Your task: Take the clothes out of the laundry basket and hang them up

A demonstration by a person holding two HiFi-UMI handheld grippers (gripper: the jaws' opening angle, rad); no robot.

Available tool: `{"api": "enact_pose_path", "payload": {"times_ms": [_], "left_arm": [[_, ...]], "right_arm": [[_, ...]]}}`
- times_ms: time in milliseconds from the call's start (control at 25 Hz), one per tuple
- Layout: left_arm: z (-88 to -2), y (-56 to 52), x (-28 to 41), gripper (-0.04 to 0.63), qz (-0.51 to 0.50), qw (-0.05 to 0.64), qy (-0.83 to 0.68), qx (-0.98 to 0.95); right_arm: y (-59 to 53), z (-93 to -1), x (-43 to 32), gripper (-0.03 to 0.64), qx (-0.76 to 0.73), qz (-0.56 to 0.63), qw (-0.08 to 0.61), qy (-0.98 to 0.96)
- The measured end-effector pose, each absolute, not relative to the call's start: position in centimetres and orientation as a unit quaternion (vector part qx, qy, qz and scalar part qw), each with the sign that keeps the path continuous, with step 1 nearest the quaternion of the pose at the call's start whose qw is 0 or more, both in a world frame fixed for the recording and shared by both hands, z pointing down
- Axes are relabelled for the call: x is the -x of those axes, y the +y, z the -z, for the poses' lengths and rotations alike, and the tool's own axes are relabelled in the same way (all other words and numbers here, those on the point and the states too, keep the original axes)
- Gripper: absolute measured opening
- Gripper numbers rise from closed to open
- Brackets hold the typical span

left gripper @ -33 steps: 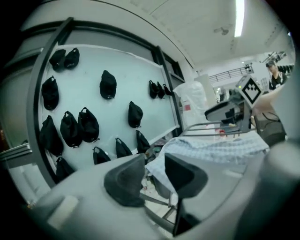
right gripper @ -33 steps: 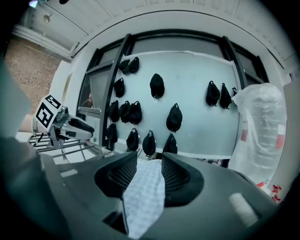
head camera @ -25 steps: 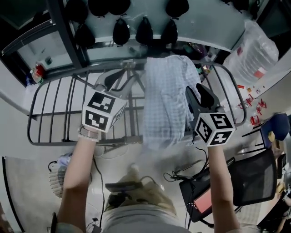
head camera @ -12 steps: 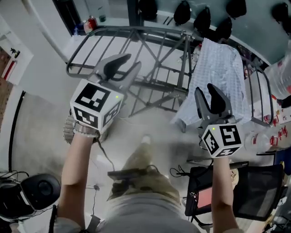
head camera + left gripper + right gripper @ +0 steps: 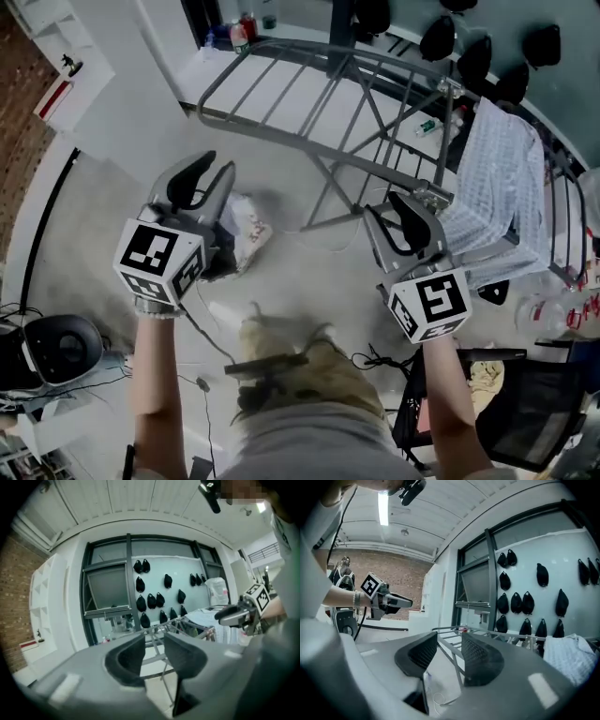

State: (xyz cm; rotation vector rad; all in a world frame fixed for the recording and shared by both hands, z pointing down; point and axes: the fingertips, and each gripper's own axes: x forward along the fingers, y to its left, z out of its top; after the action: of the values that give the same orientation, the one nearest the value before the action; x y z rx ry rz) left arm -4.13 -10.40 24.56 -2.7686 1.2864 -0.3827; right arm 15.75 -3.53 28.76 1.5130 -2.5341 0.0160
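**Left gripper**: is being held about level over the floor in the person's left hand. Its fingers are being kept a narrow gap apart, with nothing between them.

**Right gripper**: is being held about level in the right hand. Its fingers are being kept somewhat wider apart, also with nothing between them.

**Checked garment**: pale blue and white. It is being carried by the drying rack, draped over its rails, to the right of the right fingers and just beyond them. It is being touched by neither pair of fingers.

**Drying rack**: grey metal, with a wing spread flat. It is standing ahead of both pairs of fingers, and its rails are being framed in the gap of each pair in the gripper views.

**White bundle**: is lying on the floor just right of the left fingers in the head view and is being partly covered by that gripper. It is too blurred to be named.

**Black pouches**: are being displayed in rows on a frosted glass panel, well beyond all the fingers and past the rack.

**Black chair**: is standing behind the right fingers, beside the person's right forearm.
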Motion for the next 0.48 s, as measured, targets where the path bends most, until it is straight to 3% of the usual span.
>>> {"api": "enact_pose_path", "payload": {"times_ms": [240,480], "left_arm": [[-28.6,-13.5,13.3,0.114,0.157,0.015,0.406,0.900],[-34.6,-17.4,18.0,0.114,0.194,0.035,0.378,0.905]], "right_arm": [[-6.4,-31.7,-6.4,0.150,-0.503,-0.027,0.115,-0.856],[-10.2,-35.4,0.0,0.150,-0.522,-0.038,0.136,-0.841]]}}
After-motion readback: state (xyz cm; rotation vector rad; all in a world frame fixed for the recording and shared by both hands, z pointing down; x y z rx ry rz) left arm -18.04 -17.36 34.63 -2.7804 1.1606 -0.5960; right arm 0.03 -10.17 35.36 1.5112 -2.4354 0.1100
